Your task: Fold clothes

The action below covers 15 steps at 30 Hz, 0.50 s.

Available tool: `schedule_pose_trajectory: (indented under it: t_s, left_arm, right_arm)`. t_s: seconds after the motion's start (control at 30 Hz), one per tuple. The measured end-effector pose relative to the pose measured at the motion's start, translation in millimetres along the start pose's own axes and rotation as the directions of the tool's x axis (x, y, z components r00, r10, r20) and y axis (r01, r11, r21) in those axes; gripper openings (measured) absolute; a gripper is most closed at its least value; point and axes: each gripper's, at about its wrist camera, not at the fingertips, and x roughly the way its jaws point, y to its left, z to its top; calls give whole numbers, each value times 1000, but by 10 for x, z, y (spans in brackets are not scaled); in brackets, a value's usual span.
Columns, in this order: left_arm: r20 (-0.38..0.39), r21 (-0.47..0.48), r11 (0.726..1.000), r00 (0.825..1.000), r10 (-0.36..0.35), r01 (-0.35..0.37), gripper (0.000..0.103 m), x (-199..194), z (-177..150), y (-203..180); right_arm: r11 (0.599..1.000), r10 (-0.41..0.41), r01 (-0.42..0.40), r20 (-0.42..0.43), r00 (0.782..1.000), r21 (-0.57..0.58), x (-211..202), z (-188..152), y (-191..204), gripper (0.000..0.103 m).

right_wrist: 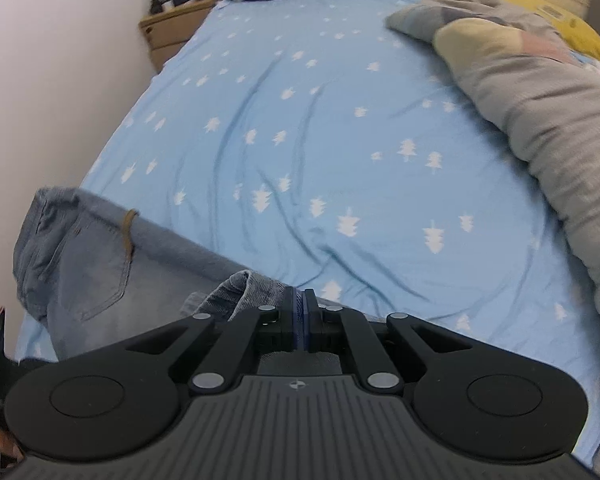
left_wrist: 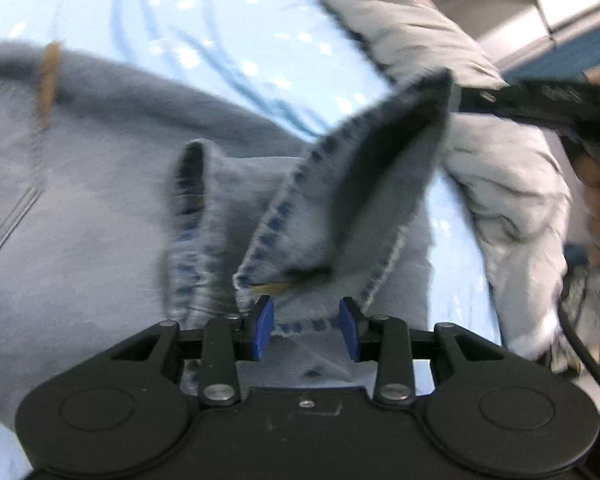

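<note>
Denim jeans (right_wrist: 100, 264) are laid across the bed (right_wrist: 320, 140), hem pinched by the right tool (right_wrist: 300, 312); the left tool (left_wrist: 306, 328) is held spread.

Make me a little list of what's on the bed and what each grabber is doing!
Clothes: jeans, light blue, lying on the bed
Bed: blue sheet with white trees
Also on bed: grey blanket along one side
Left hand-held gripper: open, jeans hem between its fingers
Right hand-held gripper: shut on a jeans hem, lifting it
Fold: not finished
</note>
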Motion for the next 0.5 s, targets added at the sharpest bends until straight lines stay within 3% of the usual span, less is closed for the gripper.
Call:
schedule_pose_trajectory:
  t_s: [0.23, 0.5]
  left_arm:
    - [20, 96, 995, 999, -28, 26, 37, -120, -6, -145]
    - [21, 184, 981, 998, 53, -56, 37, 33, -1, -208]
  right_arm:
    - [1000, 6, -6, 7, 1000, 4, 29, 63, -32, 3]
    - [999, 26, -27, -10, 1000, -32, 24, 46, 38, 3]
